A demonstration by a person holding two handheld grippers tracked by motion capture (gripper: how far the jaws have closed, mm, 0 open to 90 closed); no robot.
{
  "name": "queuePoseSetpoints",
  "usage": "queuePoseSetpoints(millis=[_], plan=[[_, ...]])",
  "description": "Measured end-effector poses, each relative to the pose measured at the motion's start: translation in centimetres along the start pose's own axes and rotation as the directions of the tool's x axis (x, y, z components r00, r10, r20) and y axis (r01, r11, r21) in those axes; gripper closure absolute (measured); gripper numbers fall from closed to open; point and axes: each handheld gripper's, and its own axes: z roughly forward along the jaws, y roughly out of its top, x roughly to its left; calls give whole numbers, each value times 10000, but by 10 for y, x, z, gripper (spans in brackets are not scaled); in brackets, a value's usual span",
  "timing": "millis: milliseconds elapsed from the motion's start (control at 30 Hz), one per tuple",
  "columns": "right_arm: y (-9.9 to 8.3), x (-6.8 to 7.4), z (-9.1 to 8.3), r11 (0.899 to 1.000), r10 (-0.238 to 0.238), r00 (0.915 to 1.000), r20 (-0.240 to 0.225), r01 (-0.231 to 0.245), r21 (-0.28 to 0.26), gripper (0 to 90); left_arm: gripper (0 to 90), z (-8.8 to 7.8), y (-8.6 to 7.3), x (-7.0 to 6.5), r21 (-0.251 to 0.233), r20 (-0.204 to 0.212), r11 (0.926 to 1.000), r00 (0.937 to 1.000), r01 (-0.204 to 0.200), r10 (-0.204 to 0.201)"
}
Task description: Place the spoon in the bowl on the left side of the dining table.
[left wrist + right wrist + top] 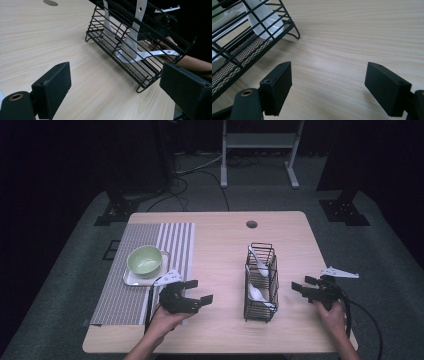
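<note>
A black wire rack (261,282) stands on the right half of the wooden table (220,245), between the two grippers. It is narrow, and its long axis runs from the near edge of the table toward the far edge, with its short ends facing near and far. White spoons stand or lie inside it: one spoon (258,261) in the far section leans with its handle up and toward the far side, and another spoon (257,292) sits in the near section, bowl low on the mesh floor. In the left gripper view one spoon (147,53) lies nearly flat along the rack's bottom, its handle poking out through the wires at the end.

The left gripper (196,291) hovers just left of the rack, jaws spread wide apart and empty, aimed at the rack's long side. The right gripper (302,285) hovers just right of the rack, jaws also wide apart with nothing between them, aimed left toward it.

On the left, a green bowl (145,260) rests on a white plate (129,279) on a striped mat (120,295).
</note>
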Motion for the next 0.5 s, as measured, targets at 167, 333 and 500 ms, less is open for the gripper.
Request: queuePoseSetpoints(millis=[167, 333, 500], plan=[[0, 0, 0, 10000, -14, 10000, 6, 14, 2, 207, 92, 2, 3, -2, -20, 4, 10000, 10000, -53, 53], [0, 0, 0, 10000, -18, 10000, -7, 18, -9, 207, 92, 6, 5, -4, 97, -139, 10000, 9999, -13, 14], [0, 0, 0, 10000, -29, 10000, -27, 29, -15, 207, 92, 9, 7, -6, 139, -155, 9999, 9999, 80, -78]])
